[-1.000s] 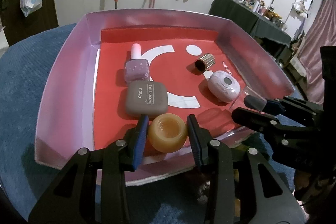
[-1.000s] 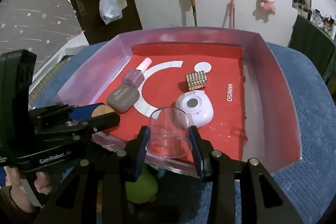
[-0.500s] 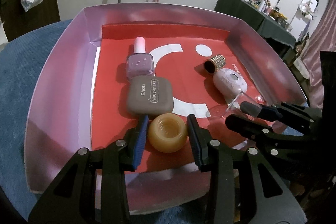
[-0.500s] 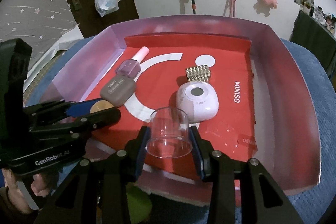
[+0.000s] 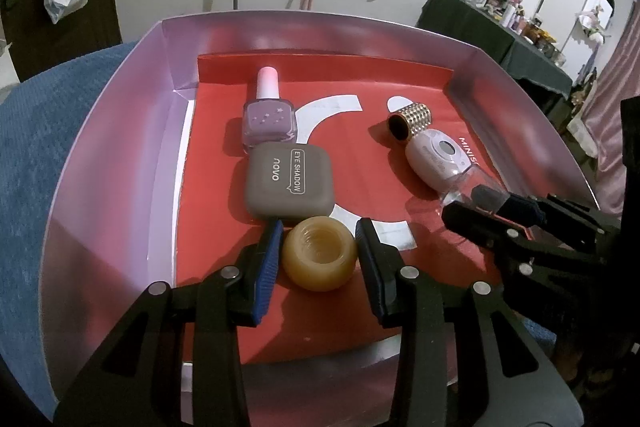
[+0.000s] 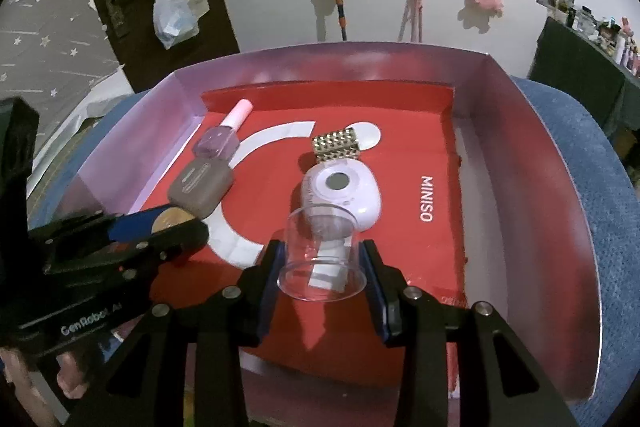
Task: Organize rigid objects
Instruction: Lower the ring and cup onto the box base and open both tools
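My left gripper (image 5: 319, 247) is shut on an amber round cap (image 5: 319, 254), held just over the red floor of the shallow pink-walled box (image 5: 120, 163), right in front of the grey eye shadow case (image 5: 289, 182). My right gripper (image 6: 322, 265) is shut on a clear plastic cup (image 6: 322, 259), held low over the red floor just in front of the white oval device (image 6: 344, 193). A purple nail polish bottle (image 5: 269, 115) and a gold studded cap (image 5: 410, 119) lie further back. Each gripper shows in the other's view, the left (image 6: 160, 227) and the right (image 5: 492, 205).
The box rests on a blue textured cloth (image 6: 592, 163). A person's hand (image 6: 68, 379) holds the left tool at the lower left. The red floor right of the white device, near the MINISO print (image 6: 426, 199), is bare. Behind stand a wall with plush toys and a cluttered dark table.
Both grippers have moved forward and slightly down into the box with their objects. The amber cap now sits against the eye shadow case; the clear cup is closer to the white device.
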The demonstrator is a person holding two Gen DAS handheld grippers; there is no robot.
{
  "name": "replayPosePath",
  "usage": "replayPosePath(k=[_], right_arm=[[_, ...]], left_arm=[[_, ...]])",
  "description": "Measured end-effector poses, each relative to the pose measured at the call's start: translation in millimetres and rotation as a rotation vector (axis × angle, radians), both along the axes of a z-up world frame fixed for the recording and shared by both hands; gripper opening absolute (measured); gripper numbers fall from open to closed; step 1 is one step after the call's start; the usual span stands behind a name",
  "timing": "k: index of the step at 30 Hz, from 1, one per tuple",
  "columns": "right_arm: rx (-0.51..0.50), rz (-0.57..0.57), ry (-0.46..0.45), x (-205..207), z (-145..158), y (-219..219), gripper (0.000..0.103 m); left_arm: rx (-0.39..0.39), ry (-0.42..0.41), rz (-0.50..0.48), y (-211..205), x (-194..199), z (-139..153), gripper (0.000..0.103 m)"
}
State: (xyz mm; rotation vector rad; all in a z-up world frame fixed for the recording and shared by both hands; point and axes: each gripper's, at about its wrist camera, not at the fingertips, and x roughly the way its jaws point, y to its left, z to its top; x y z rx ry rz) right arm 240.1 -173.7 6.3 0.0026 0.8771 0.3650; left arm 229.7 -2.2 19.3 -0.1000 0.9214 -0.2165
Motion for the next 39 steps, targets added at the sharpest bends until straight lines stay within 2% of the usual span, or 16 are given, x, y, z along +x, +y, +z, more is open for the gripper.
replayPosePath(k=[14,37,39], right_arm=[[-0.036,-0.009,0.004,3.3,-1.0,4.9,0.042],[-0.023,-0.011,0.006,5.2,-0.5,6.1,0.042],[-0.023,-0.010,0.006,5.2,-0.5,5.9,0.042]], left_arm=[[0.008,-0.001,0.003,0.8,2.1,-0.7,0.036],[0.000,0.007,0.010,-0.1,2.0,-0.6,0.037],[0.024,0.002,0.015,-1.7,0.5,0.1,0.042]])
